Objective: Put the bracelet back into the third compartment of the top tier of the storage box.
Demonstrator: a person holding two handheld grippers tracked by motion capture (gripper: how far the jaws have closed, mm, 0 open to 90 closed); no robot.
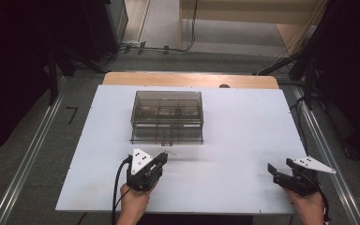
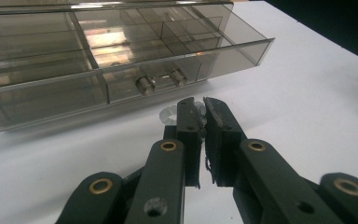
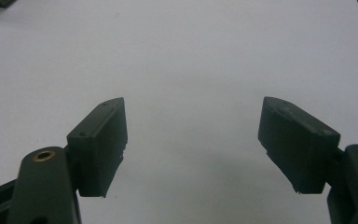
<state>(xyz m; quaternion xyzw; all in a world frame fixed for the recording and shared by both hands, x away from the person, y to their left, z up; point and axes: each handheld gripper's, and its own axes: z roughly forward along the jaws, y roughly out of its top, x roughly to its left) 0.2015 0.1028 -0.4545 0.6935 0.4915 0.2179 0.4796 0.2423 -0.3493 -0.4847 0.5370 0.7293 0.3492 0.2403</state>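
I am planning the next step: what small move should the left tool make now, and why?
Probably open the left tool slightly: its jaws are shut, pointing at the drawer knob just ahead, and a small clear piece lies by its tip.

Smoky grey-brown see-through plastic drawer box (image 1: 167, 117), w/ a tinted clear front and two small silvery round knobs (image 2: 145, 85) on the drawer face. Flat white tabletop sheet (image 1: 243, 154), plain, no pattern; a light wood strip (image 1: 190, 79) along its far edge. Matte black left gripper (image 2: 204, 114) w/ brass-coloured rivets (pads look scuffed, greyish), pale grey three-cornered plate on top. Matte black right gripper (image 3: 193, 135), same brass rivets, plate also pale grey. Small clear frosted-looking bit (image 2: 168, 113) just by the left jaws. Floor (image 1: 42, 154) dull grey, silver rails.
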